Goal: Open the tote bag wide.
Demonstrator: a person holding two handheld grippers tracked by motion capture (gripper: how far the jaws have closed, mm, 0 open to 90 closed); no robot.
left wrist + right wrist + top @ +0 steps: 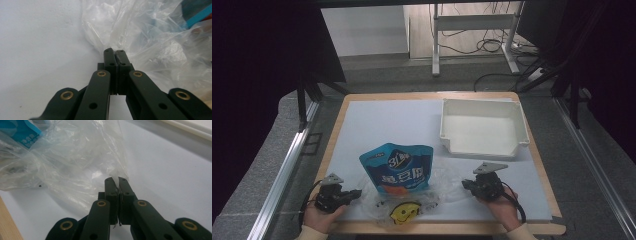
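Clear plastic bag (pixel 422 192) is pinched at opposite edges, film caught between each gripper's pressed-together jaws, likely to spread it around the blue snack pouch (pixel 397 167) between them: left gripper (pixel 114 53), right gripper (pixel 115 180)

Both grippers are black with brass-ringed screw holes, each topped by a grey three-cornered plate and trailing a black cable; the sleeve cuffs look pale yellow.

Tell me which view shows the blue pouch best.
The high view: the whole blue pouch stands upright in the clear bag, front print facing the camera. The left gripper view shows a blue corner through plastic; the right gripper view shows a blue edge with print.
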